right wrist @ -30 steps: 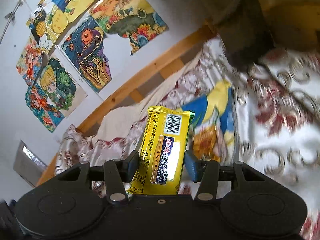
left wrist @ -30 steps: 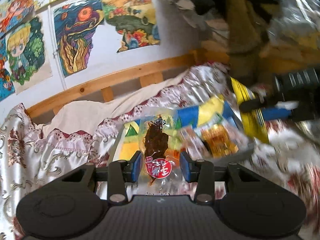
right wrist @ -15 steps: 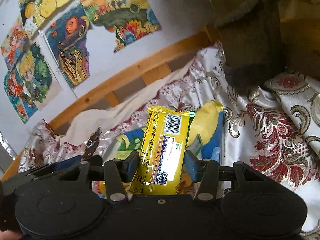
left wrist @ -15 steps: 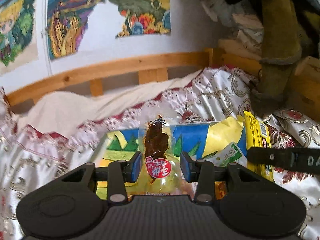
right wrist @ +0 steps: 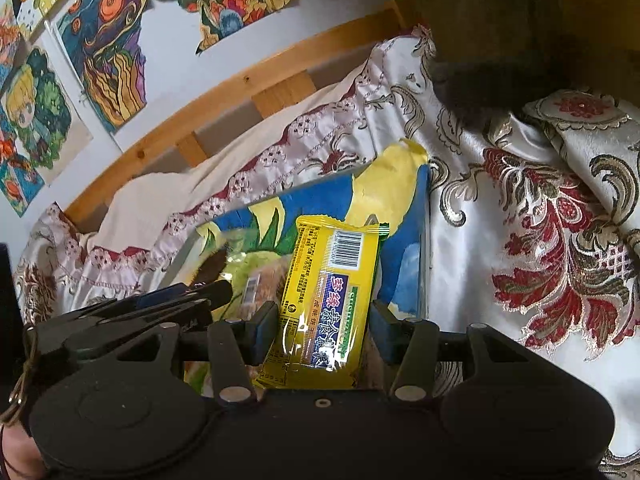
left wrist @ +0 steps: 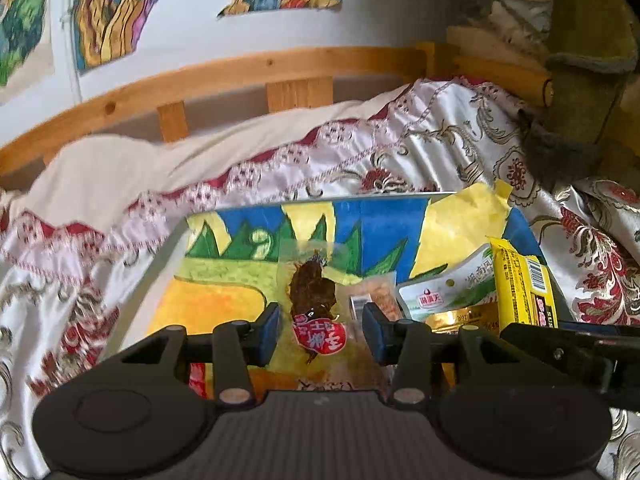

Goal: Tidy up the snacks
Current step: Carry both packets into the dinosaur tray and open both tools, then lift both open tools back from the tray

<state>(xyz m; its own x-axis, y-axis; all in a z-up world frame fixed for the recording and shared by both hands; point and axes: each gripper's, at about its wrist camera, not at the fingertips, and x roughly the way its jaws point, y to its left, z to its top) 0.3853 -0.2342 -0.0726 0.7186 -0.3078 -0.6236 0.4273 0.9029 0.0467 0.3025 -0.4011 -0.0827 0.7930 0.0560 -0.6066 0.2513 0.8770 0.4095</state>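
- Hovering over a painted tray (left wrist: 400, 216), the left gripper (left wrist: 320, 330) has a clear packet of dark dried snack (left wrist: 314, 300) between its 2 blue pads; the jaws are opening, and a narrow gap shows on each side of the packet, so the pads no longer press on it.
- The clear packet carries a red label near its lower end and stands upright, its top leaning toward the tray's far wall.
- The right gripper (right wrist: 322, 322) clamps a yellow snack bar (right wrist: 326, 308), barcode end up and tilted slightly right; the wrapper fills most of the space between the pads, jaws partly apart.
- The tray, painted blue, yellow and green, sits on a patterned bedspread (right wrist: 540, 220) of cream satin with red and gold flowers.
- Inside the tray, on its right side in the left wrist view, lie a white and green pouch (left wrist: 452, 292) and a gold packet (left wrist: 460, 320), close together, just beside the yellow bar.
- Both grippers sit side by side above the tray, each visible at the edge of the other's view.
- A wooden bed rail (left wrist: 240, 76) runs behind the bedspread, with colourful drawings (right wrist: 108, 60) taped to the wall above.
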